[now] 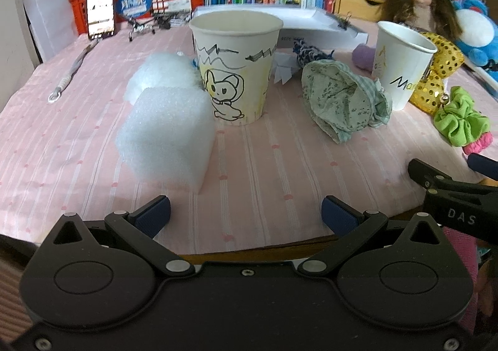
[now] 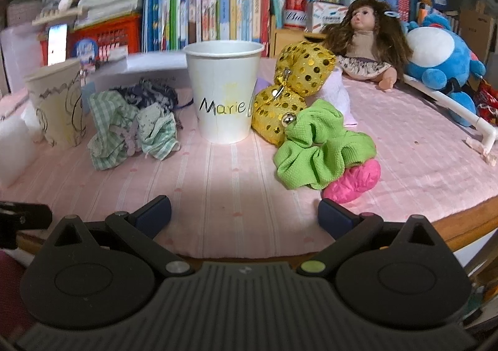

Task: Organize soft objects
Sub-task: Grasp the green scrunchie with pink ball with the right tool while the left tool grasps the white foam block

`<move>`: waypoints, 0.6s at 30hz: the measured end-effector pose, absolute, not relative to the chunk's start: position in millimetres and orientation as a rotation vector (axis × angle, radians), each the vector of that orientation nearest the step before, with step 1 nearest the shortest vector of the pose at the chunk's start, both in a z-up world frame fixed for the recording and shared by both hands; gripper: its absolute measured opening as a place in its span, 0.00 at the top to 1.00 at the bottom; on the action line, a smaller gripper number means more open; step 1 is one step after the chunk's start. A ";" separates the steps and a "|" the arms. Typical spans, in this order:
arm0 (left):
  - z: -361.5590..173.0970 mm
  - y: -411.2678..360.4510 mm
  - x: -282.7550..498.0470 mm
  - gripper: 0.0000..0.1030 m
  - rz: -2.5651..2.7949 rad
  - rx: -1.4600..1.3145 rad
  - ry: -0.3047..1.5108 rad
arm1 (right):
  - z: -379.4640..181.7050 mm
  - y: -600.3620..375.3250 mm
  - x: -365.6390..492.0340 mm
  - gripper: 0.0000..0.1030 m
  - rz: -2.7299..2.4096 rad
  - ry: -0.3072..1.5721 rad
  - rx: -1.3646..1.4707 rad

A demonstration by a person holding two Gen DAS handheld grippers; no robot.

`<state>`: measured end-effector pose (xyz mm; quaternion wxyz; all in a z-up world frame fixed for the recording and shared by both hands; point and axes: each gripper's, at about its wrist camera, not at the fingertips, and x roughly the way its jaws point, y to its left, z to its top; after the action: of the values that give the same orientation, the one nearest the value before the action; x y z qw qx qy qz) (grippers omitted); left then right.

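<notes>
Both grippers hover at the near edge of the bench (image 2: 420, 164), which carries a pink striped cloth; nothing is grasped. The left gripper (image 1: 246, 215) has its jaws spread wide and empty; the right gripper (image 2: 244, 214) likewise stands wide apart and empty. This reads as a start posture, each tool facing its own paper cup, so the cups probably serve as the sorting containers.

Landmark: the cup lettered "Marie" (image 2: 222, 98); it stands upright with its mouth open, ready to receive items.

- The green scrunchie (image 2: 323, 148) lies just right of and nearer than the Marie cup, resting on a pink soft piece (image 2: 354, 181); it is the item closest to the right gripper.
- The gold sequinned pouch (image 2: 294, 92) touches the Marie cup on its right.
- The green checked cloth (image 2: 130, 130) lies crumpled just left of the Marie cup, between it and the cartoon cup (image 1: 235, 67).
- The white foam block (image 1: 169, 136) sits further left, against the cartoon cup, nearest the left gripper.
- The doll (image 2: 367, 42) and blue plush (image 2: 442, 61) lie behind and to the right.

Readable writing: "Marie" on the landmark cup; "DAS" on the black tool arm at the right edge of the left wrist view; partial "Bud" on a red can (image 2: 295, 10) behind; book spines are illegible.
</notes>
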<state>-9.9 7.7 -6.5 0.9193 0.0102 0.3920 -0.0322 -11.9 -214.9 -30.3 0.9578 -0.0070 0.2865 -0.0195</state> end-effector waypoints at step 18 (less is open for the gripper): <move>21.1 15.6 -32.1 0.00 -0.045 0.063 0.572 | -6.3 -222.8 -26.1 0.00 -0.104 0.315 -0.177</move>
<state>-32.1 15.6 21.1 0.9586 0.0312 0.2821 -0.0221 -26.1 -222.8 -6.3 0.9824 -0.0880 0.1567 -0.0518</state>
